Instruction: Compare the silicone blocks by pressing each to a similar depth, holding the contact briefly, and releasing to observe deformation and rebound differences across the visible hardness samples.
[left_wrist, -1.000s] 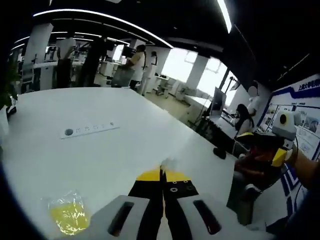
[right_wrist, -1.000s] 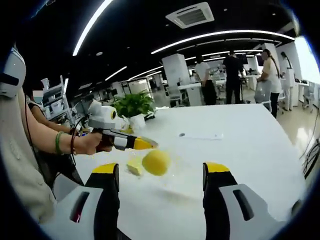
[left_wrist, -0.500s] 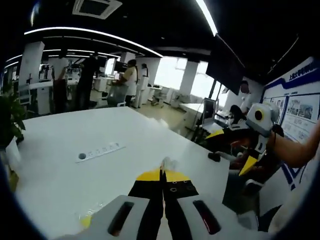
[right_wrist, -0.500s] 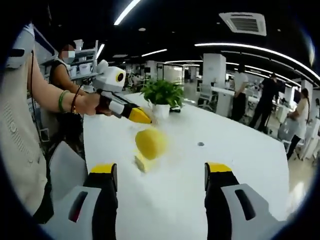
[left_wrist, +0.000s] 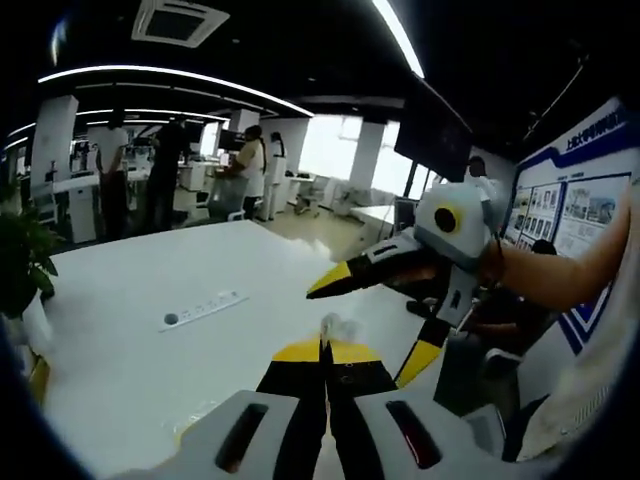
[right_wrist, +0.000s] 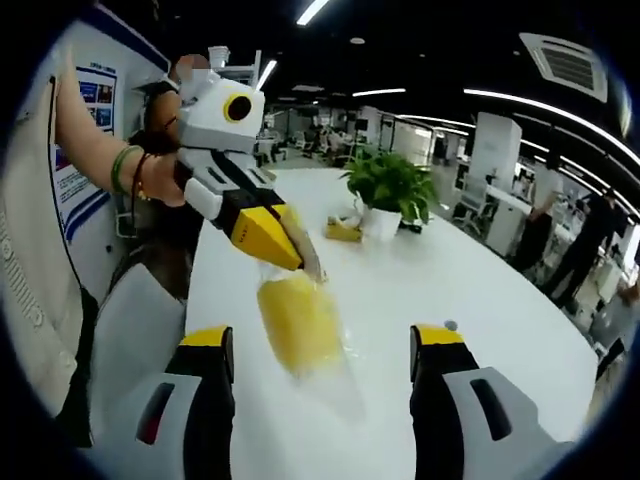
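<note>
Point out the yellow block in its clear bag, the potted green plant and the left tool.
Yellow block in clear plastic bag (right_wrist: 298, 322), right gripper view, middle of the block.
Potted green plant (right_wrist: 388, 187), right gripper view, leaves.
Left tool (right_wrist: 285, 250), right gripper view, yellow tip.

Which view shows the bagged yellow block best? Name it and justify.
The right gripper view: the yellow block in its clear bag hangs whole from the left gripper, shut on the bag. The left gripper view catches a yellow sliver beside its jaws.

Surface right of the bagged yellow silicone block is open. Far: potted plant. Left gripper hangs just above the bag.
</note>
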